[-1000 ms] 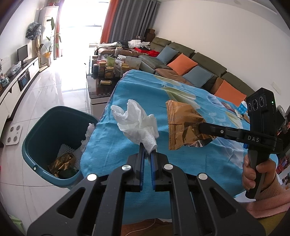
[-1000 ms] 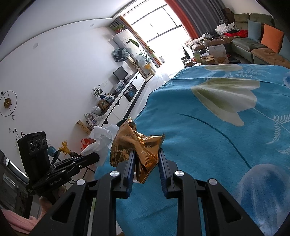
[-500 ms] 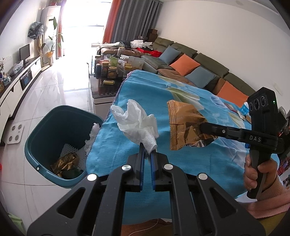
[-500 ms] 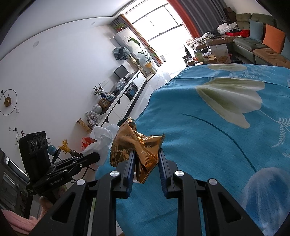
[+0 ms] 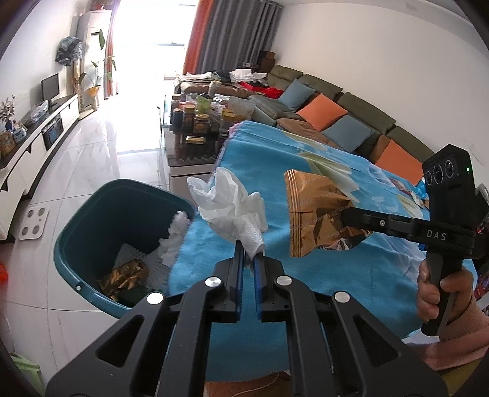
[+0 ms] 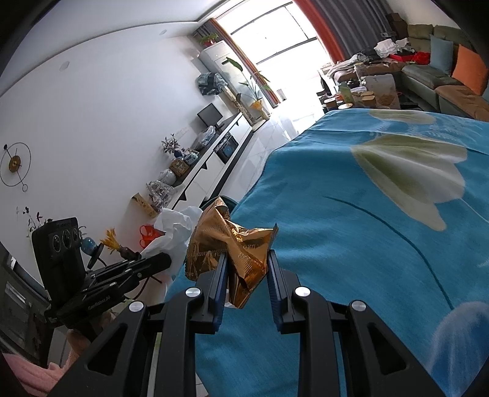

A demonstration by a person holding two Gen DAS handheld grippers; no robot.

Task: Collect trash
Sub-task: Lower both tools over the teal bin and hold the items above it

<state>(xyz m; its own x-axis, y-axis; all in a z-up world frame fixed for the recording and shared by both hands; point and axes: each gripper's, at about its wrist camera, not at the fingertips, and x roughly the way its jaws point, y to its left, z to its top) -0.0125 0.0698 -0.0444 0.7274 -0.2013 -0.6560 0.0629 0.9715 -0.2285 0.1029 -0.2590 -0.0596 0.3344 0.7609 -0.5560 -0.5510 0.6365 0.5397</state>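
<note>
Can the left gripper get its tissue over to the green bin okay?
Probably yes. The left gripper pinches the white tissue above the table's edge, and the teal bin stands open just beside it, with nothing between them.

A blue floral cloth [image 5: 262, 158] covers the table; small packets [image 5: 417, 195], perhaps, lie far off.

Strong daylight enters through the big window [image 5: 146, 27] and burns it out to white. It makes glare on the tiled floor [image 5: 91, 158]. The room is bright and sharp. Fisheye bending curves the walls, and the corners are dark.
</note>
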